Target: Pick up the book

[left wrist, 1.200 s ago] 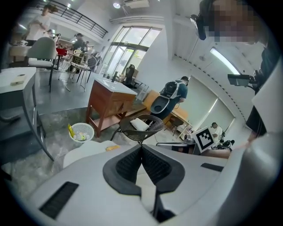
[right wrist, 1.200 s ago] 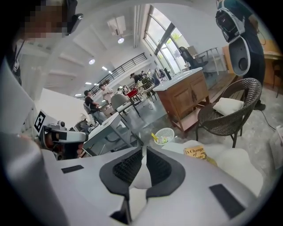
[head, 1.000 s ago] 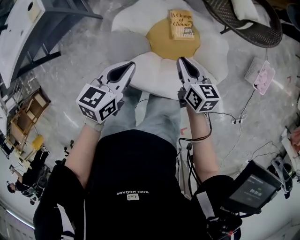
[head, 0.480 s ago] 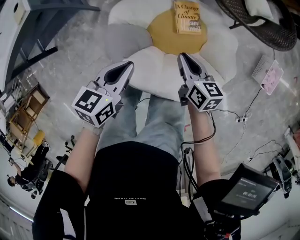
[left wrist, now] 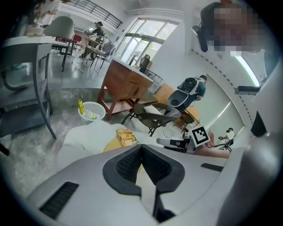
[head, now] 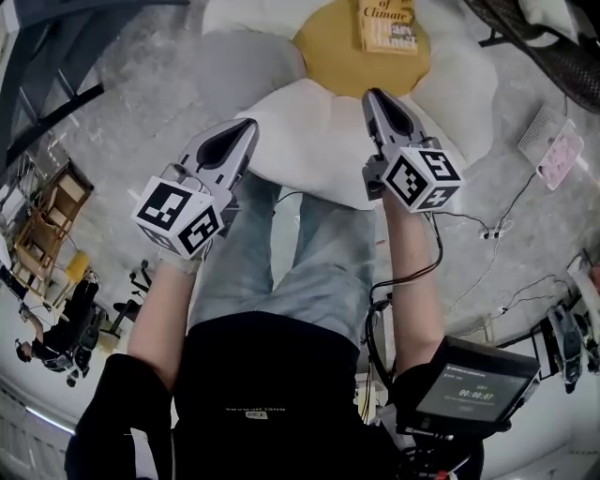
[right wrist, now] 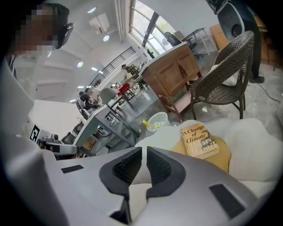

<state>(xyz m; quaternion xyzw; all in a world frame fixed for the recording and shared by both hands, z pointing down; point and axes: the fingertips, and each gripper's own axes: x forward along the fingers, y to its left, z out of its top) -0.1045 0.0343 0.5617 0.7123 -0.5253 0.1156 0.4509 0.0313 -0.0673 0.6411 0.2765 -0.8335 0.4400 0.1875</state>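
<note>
The book (head: 389,23) has not been picked up yet; it lies flat on the yellow middle of a big white cushion (head: 309,122), well ahead of both tools. The left gripper (head: 246,127) and the right gripper (head: 373,97) are closed with nothing in them, so reaching, grabbing and lifting are left to do. The cushion sits on a grey floor (head: 122,141) in a bright room with a woven chair (right wrist: 225,75) nearby.

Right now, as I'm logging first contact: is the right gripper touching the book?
Apart. In the head view the right gripper sits short of the book, with bare cushion showing between them; the right gripper view shows nothing between its shut jaws.
</note>
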